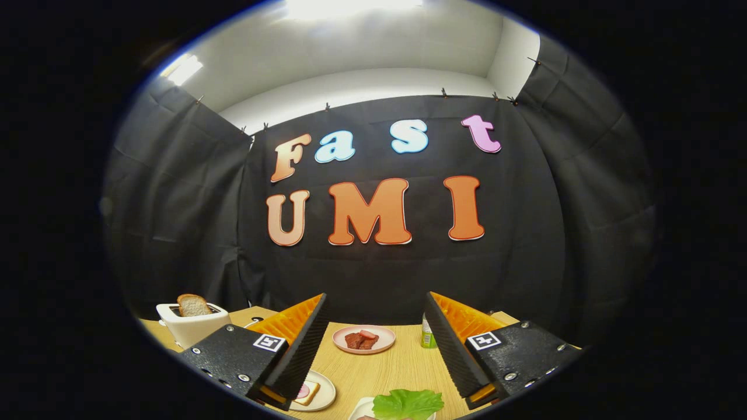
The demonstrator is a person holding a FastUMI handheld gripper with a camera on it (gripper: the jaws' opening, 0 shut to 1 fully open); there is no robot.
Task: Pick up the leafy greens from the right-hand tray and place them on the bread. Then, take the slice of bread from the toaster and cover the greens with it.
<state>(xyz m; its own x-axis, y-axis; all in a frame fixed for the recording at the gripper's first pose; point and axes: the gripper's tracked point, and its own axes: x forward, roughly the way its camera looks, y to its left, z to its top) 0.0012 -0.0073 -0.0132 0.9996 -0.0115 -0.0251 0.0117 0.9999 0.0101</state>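
- Gripper view: the hand-held gripper (pixel 373 344) hangs above the wooden surface (pixel 385 364), its fingers wide apart and holding nothing.
- The lettuce leaf (pixel 407 403) lies on a white tray (pixel 360 409) at the near edge, between the fingers.
- A bread slice (pixel 193 305) stands in the white toaster (pixel 188 326) at the far left corner.
- Another bread slice (pixel 307 392) lies on a plate (pixel 324 392) by the left finger.

Gripper (pixel 373 338) fingers standing wide apart above table (pixel 379 367). Bare wood lying open around pink plate (pixel 363 339): nearer, left, right. Can (pixel 429 333) blocking just right of plate; toaster (pixel 189 321) standing well left.
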